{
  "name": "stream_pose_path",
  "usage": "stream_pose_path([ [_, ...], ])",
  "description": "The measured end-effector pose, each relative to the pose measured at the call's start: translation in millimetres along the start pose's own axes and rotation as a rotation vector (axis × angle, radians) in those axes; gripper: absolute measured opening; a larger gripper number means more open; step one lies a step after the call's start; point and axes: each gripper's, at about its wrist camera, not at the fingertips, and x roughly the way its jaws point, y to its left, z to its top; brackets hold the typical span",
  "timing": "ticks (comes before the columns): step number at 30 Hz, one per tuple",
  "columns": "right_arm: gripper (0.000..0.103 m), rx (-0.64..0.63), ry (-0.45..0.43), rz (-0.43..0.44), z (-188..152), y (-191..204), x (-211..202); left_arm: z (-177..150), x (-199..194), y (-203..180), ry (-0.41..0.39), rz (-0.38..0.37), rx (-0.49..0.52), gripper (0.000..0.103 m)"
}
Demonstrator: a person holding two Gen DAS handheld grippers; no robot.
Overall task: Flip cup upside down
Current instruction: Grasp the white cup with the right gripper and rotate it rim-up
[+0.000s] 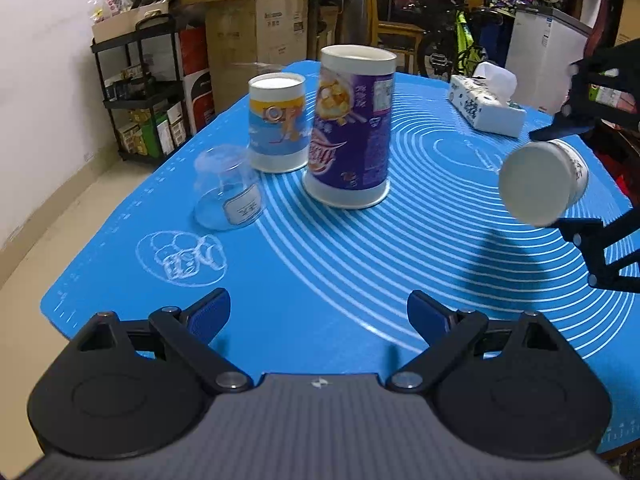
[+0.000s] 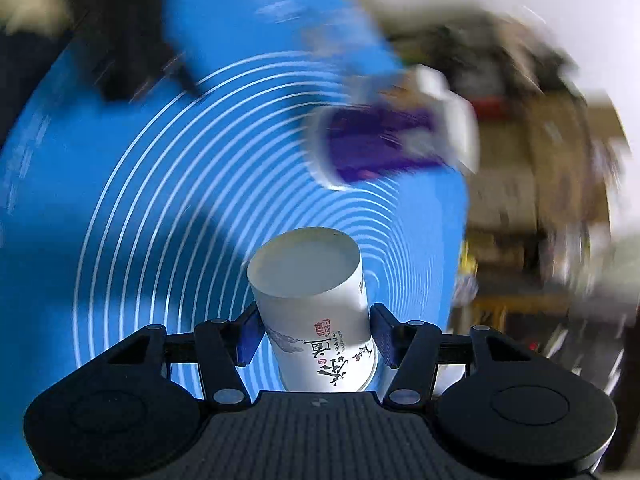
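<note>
Above the blue mat (image 1: pixel 320 280), right tool (image 2: pixel 316 338) grips tilted cup (image 2: pixel 316 300)

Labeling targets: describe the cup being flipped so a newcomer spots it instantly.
Find the blue mat; at its right side the right gripper holds a white paper cup in the air, jaws shut on it. Unlike the standing purple canister, it is tipped over, flat base showing.

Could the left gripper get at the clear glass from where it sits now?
Probably yes. The left gripper has its jaws open and empty, and only bare mat lies between it and the glass, which stands clear of the two canisters.
</note>
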Motion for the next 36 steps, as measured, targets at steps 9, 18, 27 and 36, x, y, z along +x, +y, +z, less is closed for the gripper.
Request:
stream_pose_path([
  [9,0.062,0.854,-0.084,-0.048,-69,-19,-3,14,1,-23,-0.028,-0.007,0.051,0.095],
  [18,0.060,1.357,-0.075,-0.030,-126,-4,14,20,4,-41,-0.039,0.007,0.070,0.095],
  [27,0.063,1.450,-0.078,-0.054,-138,9,18,19,10,-52,-0.020,0.010,0.085,0.095],
  [36,0.075,1.460,-0.082,-0.077,-140,13,13,18,7,-58,-0.015,-0.011,0.101,0.095],
])
